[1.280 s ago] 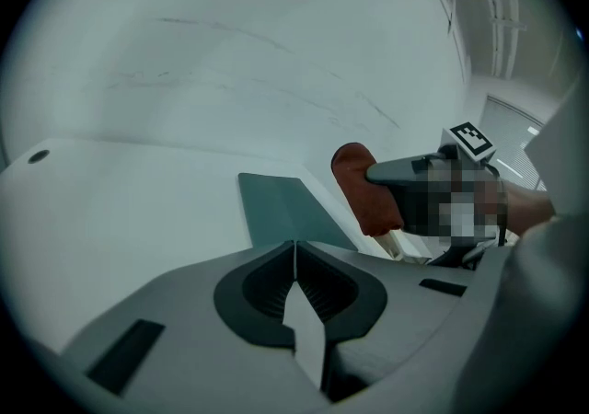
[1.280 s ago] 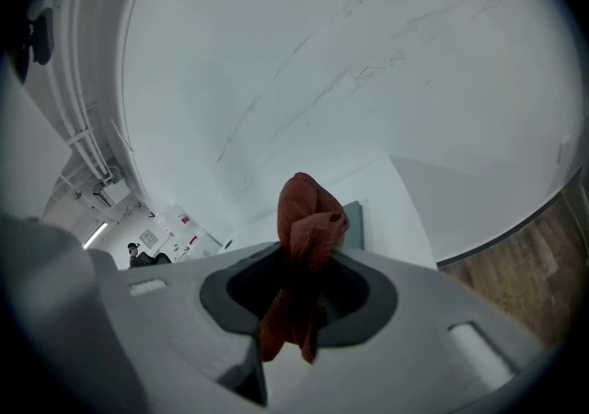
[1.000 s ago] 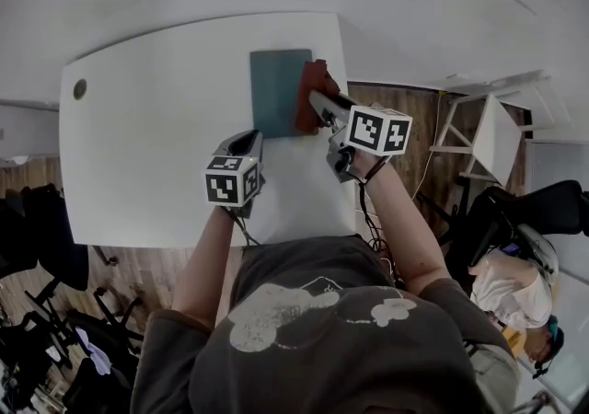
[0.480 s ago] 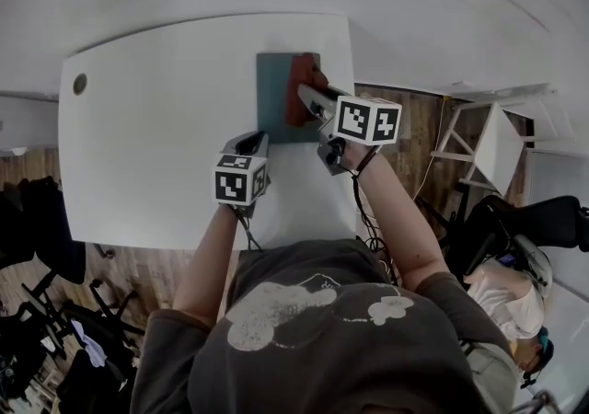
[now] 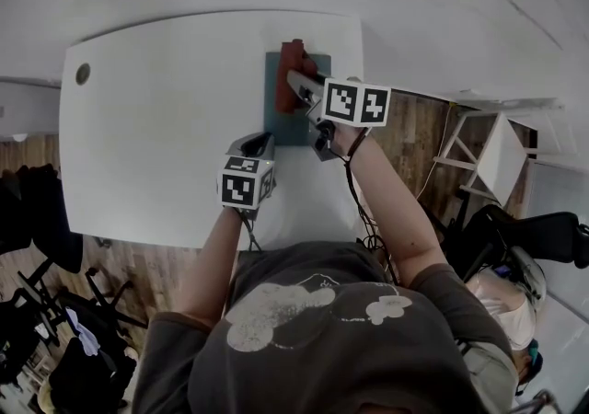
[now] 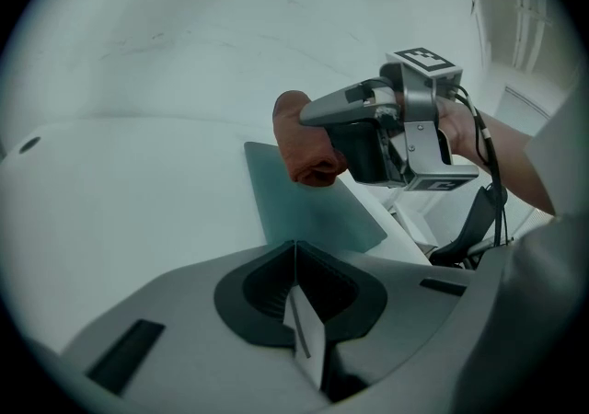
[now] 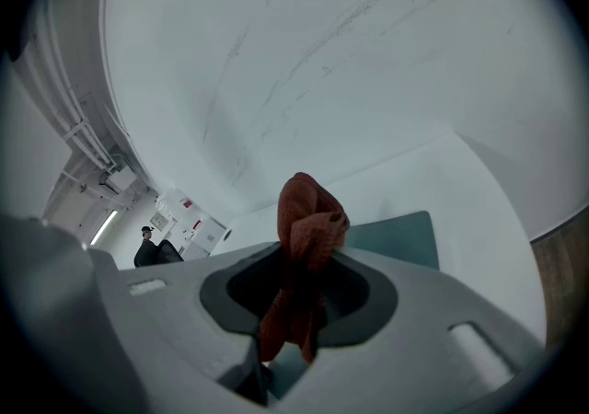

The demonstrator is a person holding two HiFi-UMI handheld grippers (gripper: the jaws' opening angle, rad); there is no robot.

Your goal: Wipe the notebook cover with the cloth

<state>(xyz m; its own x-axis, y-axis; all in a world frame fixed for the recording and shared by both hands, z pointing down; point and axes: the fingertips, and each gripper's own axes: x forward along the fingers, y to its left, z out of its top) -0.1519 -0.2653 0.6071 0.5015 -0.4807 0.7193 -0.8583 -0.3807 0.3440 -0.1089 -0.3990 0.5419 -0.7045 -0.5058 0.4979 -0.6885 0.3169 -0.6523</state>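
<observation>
Head view, right hand-held gripper [image 5: 296,83] clamping cloth [image 5: 285,95] over notebook [image 5: 296,130] near table [image 5: 156,127] right edge, left hand-held gripper [image 5: 260,140] clenched empty

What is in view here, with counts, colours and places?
table: 1, white, in front of the person
grommet: 1, dark, table's far left corner
notebook: 1, teal, flat at the table's far right
cloth: 1, red, bunched, on the notebook's far end
stand: 1, white, on the floor right of the table
chair: at least 1, black, floor at right
left gripper: 1, grey, jaws shut, empty, by the notebook's near left corner
right gripper: 1, grey, jaws shut on the cloth
</observation>
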